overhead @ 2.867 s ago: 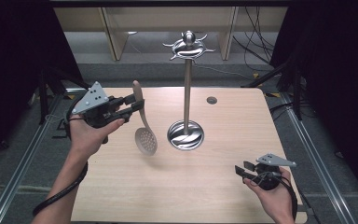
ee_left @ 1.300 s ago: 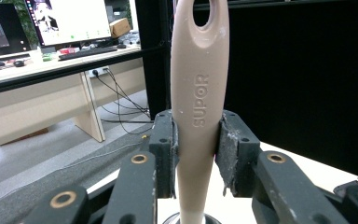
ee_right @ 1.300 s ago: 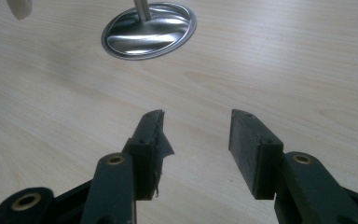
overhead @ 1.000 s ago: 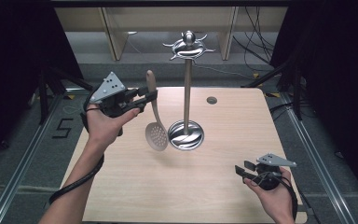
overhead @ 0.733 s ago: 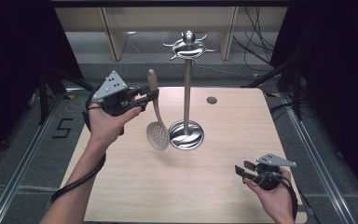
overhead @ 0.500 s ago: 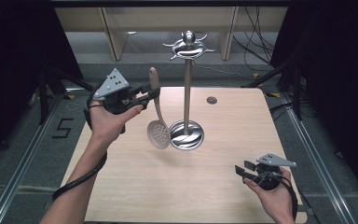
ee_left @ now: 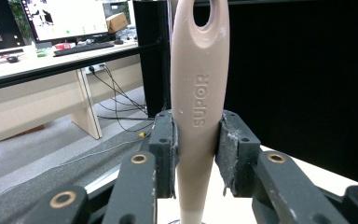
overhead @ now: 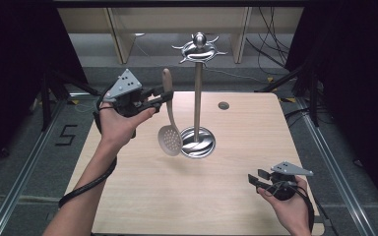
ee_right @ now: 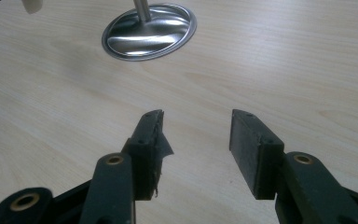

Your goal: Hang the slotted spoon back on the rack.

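Pale wood desk (overhead: 142,196) carries a steel rack (overhead: 197,88), a tall pole on a round base with hooks at its crown. Just left of the pole, clear of the desk, hangs a beige slotted spoon (overhead: 169,125), bowl down; the left gripper (overhead: 160,96) clamps its fingers (ee_left: 165,154) on the handle's waist. It is probably light and stiff, perhaps smooth enough to swing or slip; the narrowing waist seems the surest hold. Right gripper (overhead: 257,178) rests near the desk's front corner, fingers (ee_right: 254,149) apart, empty. Moulded into the handle: "SUPOR".
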